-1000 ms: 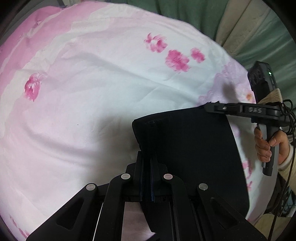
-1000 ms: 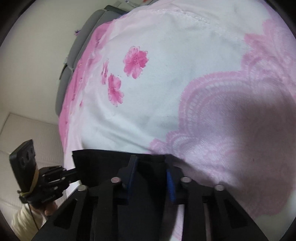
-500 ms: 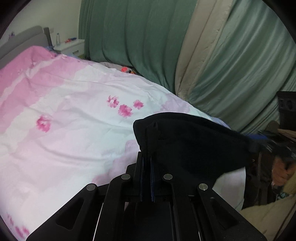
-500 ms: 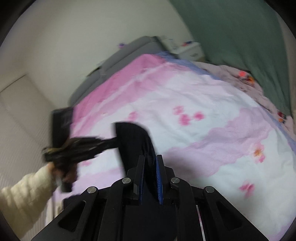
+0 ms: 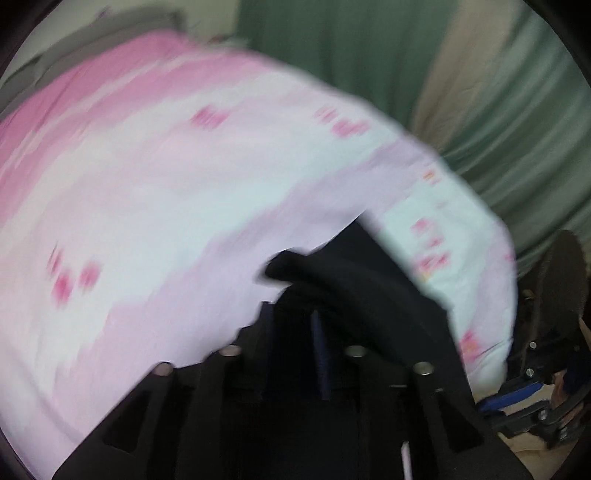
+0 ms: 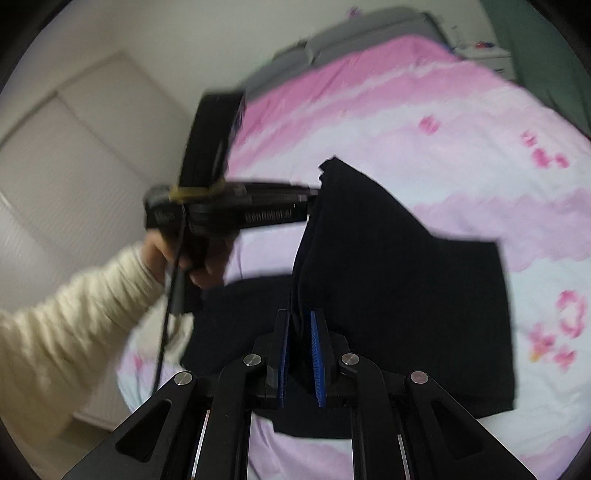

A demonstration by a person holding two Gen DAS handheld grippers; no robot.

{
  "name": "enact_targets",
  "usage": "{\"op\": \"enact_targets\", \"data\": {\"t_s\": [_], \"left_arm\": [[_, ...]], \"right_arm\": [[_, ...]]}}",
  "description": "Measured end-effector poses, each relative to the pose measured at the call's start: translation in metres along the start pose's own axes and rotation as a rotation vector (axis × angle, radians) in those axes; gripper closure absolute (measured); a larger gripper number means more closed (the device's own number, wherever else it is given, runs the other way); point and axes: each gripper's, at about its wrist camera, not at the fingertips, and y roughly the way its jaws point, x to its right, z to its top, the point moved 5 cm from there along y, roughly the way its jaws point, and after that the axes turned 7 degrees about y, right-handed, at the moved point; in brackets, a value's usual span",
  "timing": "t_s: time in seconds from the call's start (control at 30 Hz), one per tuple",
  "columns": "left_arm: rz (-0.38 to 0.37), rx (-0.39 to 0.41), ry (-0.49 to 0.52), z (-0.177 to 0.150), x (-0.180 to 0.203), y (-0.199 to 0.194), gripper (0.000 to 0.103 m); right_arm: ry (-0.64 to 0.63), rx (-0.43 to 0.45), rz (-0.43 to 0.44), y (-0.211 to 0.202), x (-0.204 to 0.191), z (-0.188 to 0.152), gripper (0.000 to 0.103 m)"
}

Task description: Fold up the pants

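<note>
The black pants (image 6: 399, 266) hang lifted above the pink and white bed cover (image 6: 461, 122), draping down onto it. My right gripper (image 6: 301, 325) is shut on one upper edge of the pants. My left gripper (image 6: 316, 194), seen from the side in the right wrist view, is shut on the other upper corner. In the blurred left wrist view the left gripper (image 5: 293, 317) holds a fold of the pants (image 5: 354, 280) between its blue pads.
Green and beige curtains (image 5: 480, 92) hang beyond the bed. A grey headboard (image 6: 369, 33) and white wardrobe doors (image 6: 74, 155) stand at the room's edge. The person's cream sleeve (image 6: 66, 317) reaches in from the left.
Both grippers have lifted the pants well above the bed and swung them; the cloth now hangs between them. Both views have tilted and the left one is blurred.
</note>
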Motion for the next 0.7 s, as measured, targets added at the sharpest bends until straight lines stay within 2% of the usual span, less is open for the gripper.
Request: {"op": "enact_targets", "data": {"t_s": [0.13, 0.2, 0.27, 0.33, 0.37, 0.4, 0.43, 0.5, 0.6, 0.7], "left_arm": [[0.048, -0.064, -0.143, -0.077, -0.037, -0.005, 0.059], [0.060, -0.081, -0.188, -0.107, -0.046, -0.011, 0.058], [0.064, -0.087, -0.224, -0.131, -0.049, -0.016, 0.058], [0.034, -0.082, -0.249, -0.144, -0.045, -0.018, 0.058], [-0.002, -0.063, -0.260, -0.148, -0.040, -0.019, 0.058], [-0.036, -0.044, -0.276, -0.149, -0.037, -0.019, 0.057], [-0.074, -0.028, -0.294, -0.149, -0.033, -0.017, 0.056], [-0.154, -0.010, -0.335, -0.146, -0.024, -0.006, 0.055], [-0.223, 0.008, -0.401, -0.131, -0.012, 0.021, 0.056], [-0.283, 0.024, -0.519, -0.118, -0.015, 0.049, 0.056]], "right_arm": [[-0.039, -0.120, -0.092, 0.068, -0.006, -0.044, 0.090], [-0.041, -0.186, -0.118, 0.097, 0.000, -0.065, 0.088], [-0.008, -0.294, -0.150, 0.125, 0.007, -0.087, 0.086], [0.026, -0.382, -0.136, 0.137, 0.006, -0.107, 0.081], [0.025, -0.386, -0.120, 0.136, 0.003, -0.111, 0.080], [0.018, -0.378, -0.115, 0.130, -0.003, -0.114, 0.073], [0.009, -0.362, -0.121, 0.125, -0.005, -0.115, 0.066], [0.015, -0.317, -0.161, 0.112, -0.001, -0.110, 0.061], [0.030, -0.266, -0.262, 0.096, 0.011, -0.103, 0.060], [0.057, -0.251, -0.333, 0.091, 0.033, -0.098, 0.060]]}}
